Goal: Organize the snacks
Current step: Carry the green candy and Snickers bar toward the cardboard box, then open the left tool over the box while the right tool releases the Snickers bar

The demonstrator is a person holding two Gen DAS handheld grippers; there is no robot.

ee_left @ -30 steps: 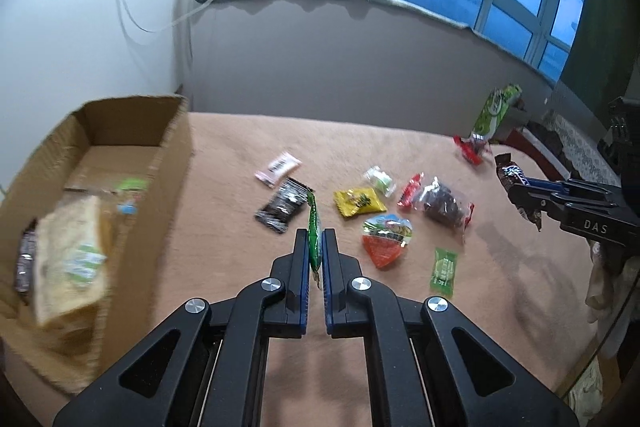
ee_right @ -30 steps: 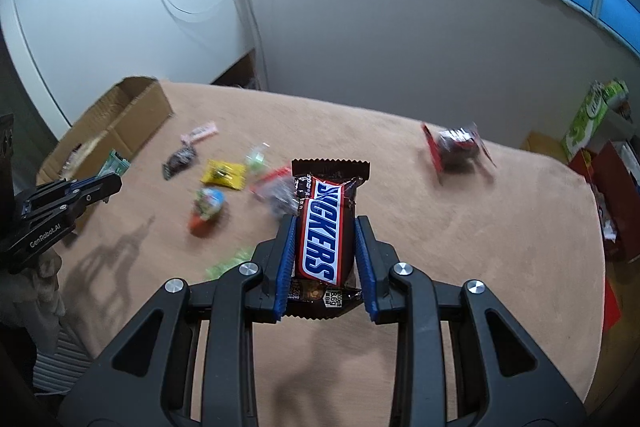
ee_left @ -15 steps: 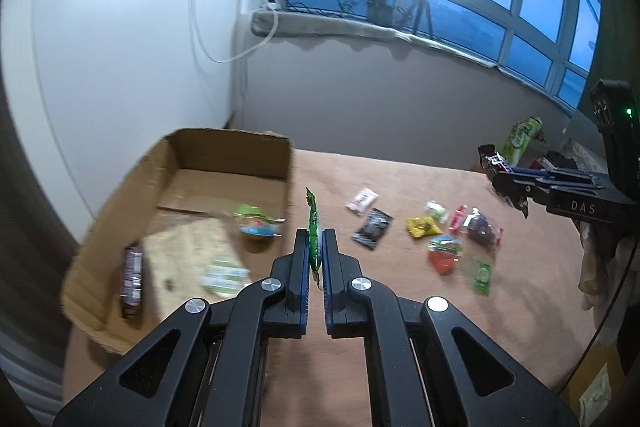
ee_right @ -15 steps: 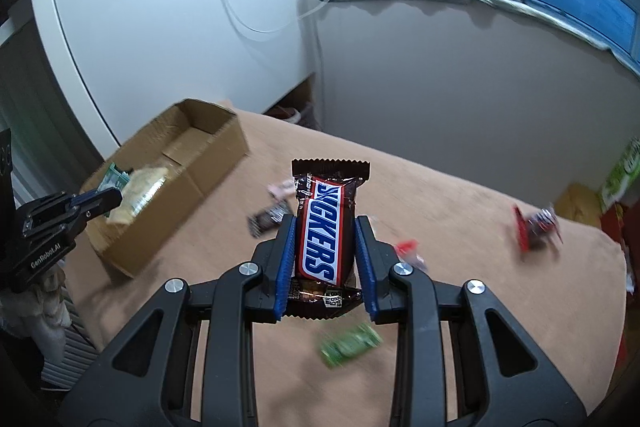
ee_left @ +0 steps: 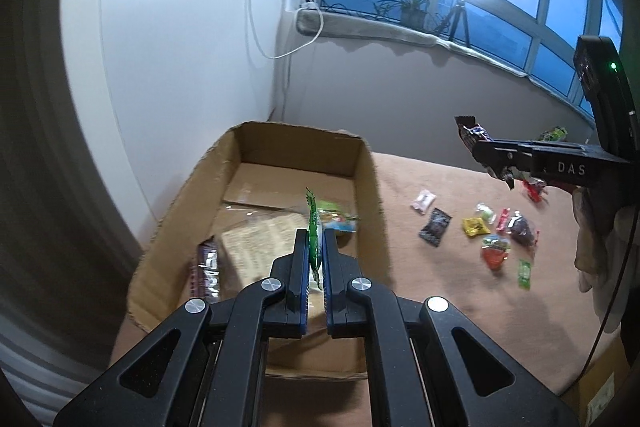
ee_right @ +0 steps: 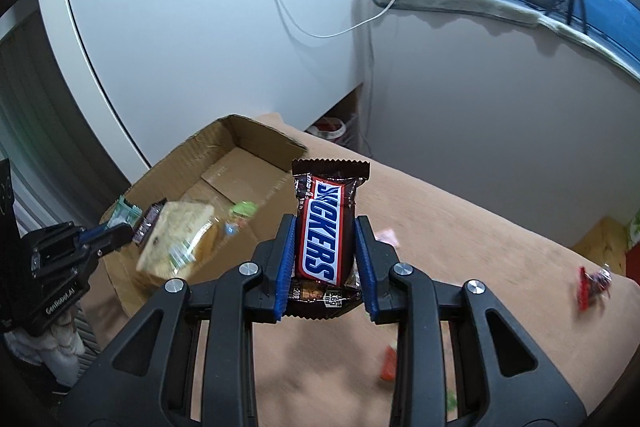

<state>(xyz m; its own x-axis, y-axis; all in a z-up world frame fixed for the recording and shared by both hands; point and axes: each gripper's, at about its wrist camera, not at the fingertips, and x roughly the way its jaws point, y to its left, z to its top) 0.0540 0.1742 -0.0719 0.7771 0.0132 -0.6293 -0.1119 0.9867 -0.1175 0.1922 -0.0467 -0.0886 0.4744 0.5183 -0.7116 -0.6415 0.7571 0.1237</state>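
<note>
My left gripper (ee_left: pixel 316 239) is shut on a thin green packet (ee_left: pixel 313 223), held edge-on above the open cardboard box (ee_left: pixel 370 187). The box holds a large pale bag (ee_left: pixel 256 247), a purple bar (ee_left: pixel 208 269) and a green-topped snack (ee_left: pixel 334 213). My right gripper (ee_right: pixel 325 227) is shut on a Snickers bar (ee_right: pixel 325 227), held upright in the air to the right of the box (ee_right: pixel 224 163). It also shows in the left wrist view (ee_left: pixel 486 155). My left gripper shows in the right wrist view (ee_right: pixel 116 233) at the box's near left corner.
Several small snack packets (ee_left: pixel 480 227) lie scattered on the tan tabletop (ee_left: pixel 440 287) right of the box. A red wrapper (ee_right: pixel 594 283) lies near the table's far right. White wall panels and a cable stand behind the box.
Both grippers have swung left toward the box with their snacks held. My left gripper now hangs over the box interior; the right one has come closer to the box.
</note>
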